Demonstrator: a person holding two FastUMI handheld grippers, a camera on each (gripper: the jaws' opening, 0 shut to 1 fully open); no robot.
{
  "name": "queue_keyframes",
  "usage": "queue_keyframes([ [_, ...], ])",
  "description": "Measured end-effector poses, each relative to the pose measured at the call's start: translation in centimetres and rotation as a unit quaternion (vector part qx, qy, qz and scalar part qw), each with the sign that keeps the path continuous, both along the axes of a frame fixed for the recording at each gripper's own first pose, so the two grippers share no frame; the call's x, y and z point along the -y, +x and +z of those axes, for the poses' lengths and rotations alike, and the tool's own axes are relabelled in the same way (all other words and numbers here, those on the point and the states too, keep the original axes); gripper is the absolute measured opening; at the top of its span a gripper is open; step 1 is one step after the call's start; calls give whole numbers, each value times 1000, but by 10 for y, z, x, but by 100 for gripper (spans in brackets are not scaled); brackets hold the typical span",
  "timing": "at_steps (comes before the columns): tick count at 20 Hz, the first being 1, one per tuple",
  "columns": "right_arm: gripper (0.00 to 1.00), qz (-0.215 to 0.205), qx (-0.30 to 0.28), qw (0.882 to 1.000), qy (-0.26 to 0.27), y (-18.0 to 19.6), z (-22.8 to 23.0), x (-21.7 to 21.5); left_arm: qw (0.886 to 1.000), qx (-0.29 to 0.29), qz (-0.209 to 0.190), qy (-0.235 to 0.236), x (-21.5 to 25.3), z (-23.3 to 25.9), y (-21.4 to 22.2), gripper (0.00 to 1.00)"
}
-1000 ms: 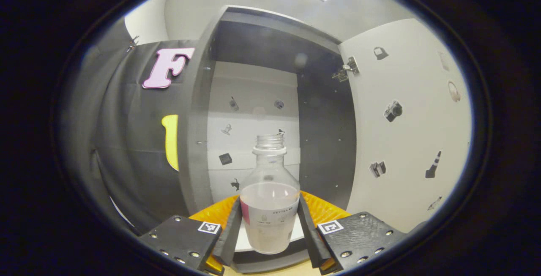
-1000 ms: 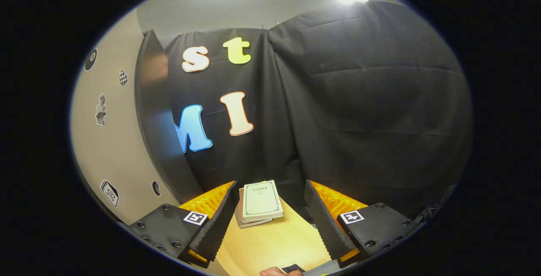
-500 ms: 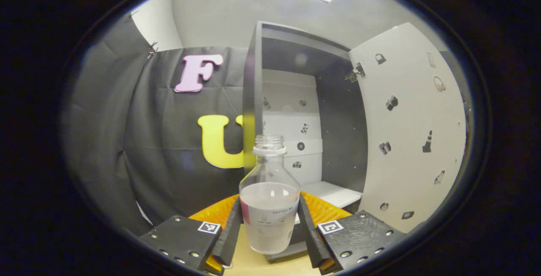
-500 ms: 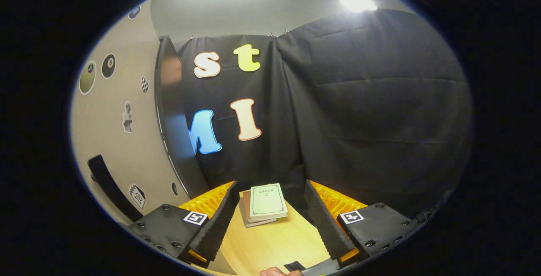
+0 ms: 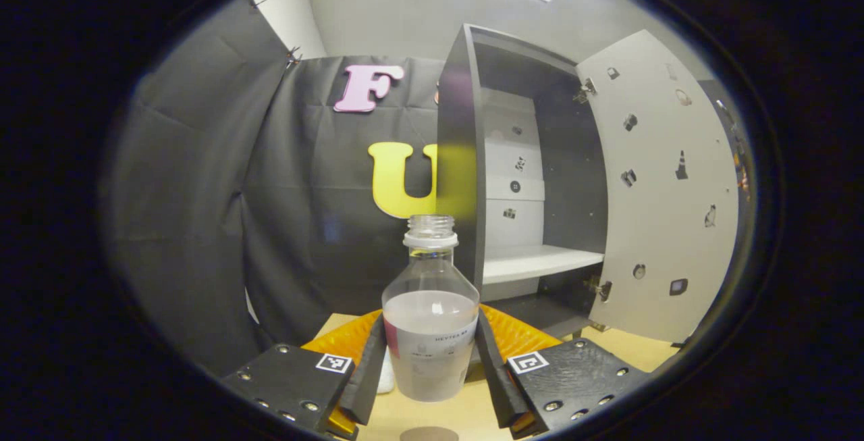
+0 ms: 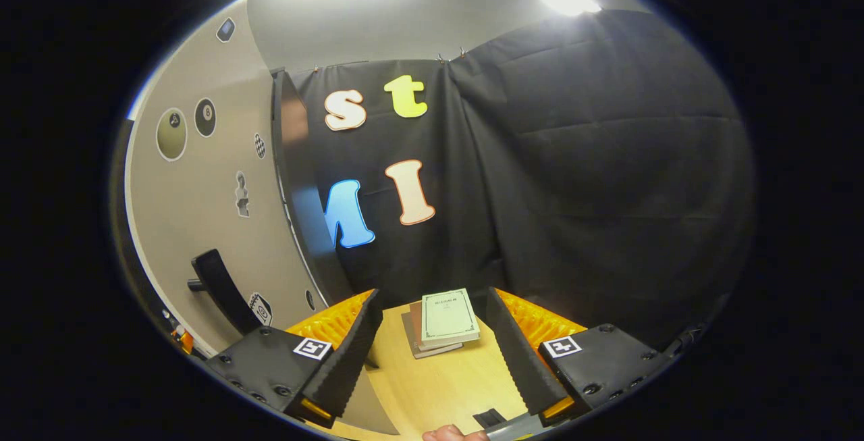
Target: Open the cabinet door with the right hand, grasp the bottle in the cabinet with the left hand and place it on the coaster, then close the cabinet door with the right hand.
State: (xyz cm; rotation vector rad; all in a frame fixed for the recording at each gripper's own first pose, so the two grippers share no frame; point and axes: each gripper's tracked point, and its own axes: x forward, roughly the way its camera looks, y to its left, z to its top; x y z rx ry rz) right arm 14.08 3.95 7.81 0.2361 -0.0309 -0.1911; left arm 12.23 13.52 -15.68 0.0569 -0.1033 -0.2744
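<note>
Holding the bottle between its jaws, the left gripper has both fingers pressed on the lower body, and the bottle stands upright, lifted clear of the worktop. Beyond the jaws and to their right, the cabinet stands with its door swung wide and its shelf bare, so opening and fetching look done. A round brownish edge just below the jaws is probably the coaster; setting the bottle on it remains. The right gripper has its jaws spread wide, holding nothing, with the door handle to their left and books ahead. Closing the door comes last.
</note>
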Motion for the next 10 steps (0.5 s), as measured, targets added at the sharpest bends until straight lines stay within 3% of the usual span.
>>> queue_keyframes([
  [4, 98, -26, 31, 999, 19, -5, 4, 13, 999, -12, 44, 12, -21, -74, -3, 69],
  [7, 97, -33, 53, 997, 51, -9, 3, 15, 998, -27, 50, 18, -16, -122, -4, 69],
  [10, 98, -51, 41, 998, 25, -8, -13, 22, 997, -40, 61, 14, -13, -161, -1, 68],
])
